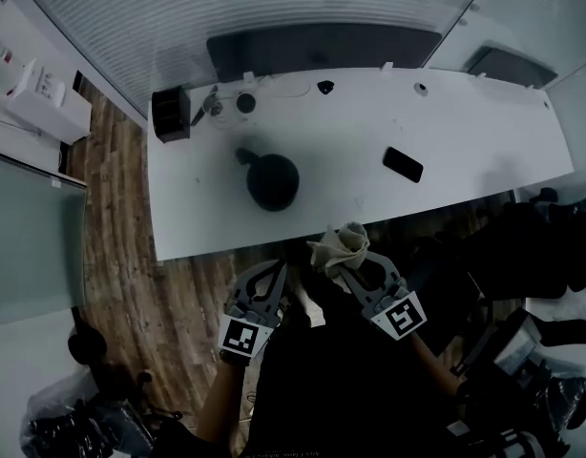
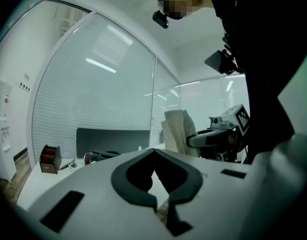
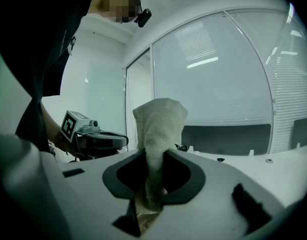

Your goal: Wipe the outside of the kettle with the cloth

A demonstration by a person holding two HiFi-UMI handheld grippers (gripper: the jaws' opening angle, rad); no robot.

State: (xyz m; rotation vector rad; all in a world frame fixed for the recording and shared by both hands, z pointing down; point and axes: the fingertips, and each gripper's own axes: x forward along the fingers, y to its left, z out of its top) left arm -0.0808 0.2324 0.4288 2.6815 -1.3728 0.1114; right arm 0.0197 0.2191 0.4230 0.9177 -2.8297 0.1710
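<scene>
While clamped mid-fold in right gripper's (image 1: pixel 353 271) jaws, limp beige fabric cloth (image 1: pixel 339 246), presumably light; left gripper (image 1: pixel 273 271) shut, empty; rigid round black kettle (image 1: pixel 272 181), best steadied at handle (image 1: pixel 245 156).

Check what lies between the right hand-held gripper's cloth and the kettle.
Nothing but bare table between cloth and kettle, per head view.

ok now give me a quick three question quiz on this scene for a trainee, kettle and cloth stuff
1. True or false: the cloth is lying flat on the table.
2. Which gripper's jaws are shut on the cloth?
3. Where is the kettle? A on the floor; B on the table, clear of both grippers; C on a chair.

Key
1. False: it is held up off the table, near the table's front edge.
2. The right gripper.
3. B.
</scene>
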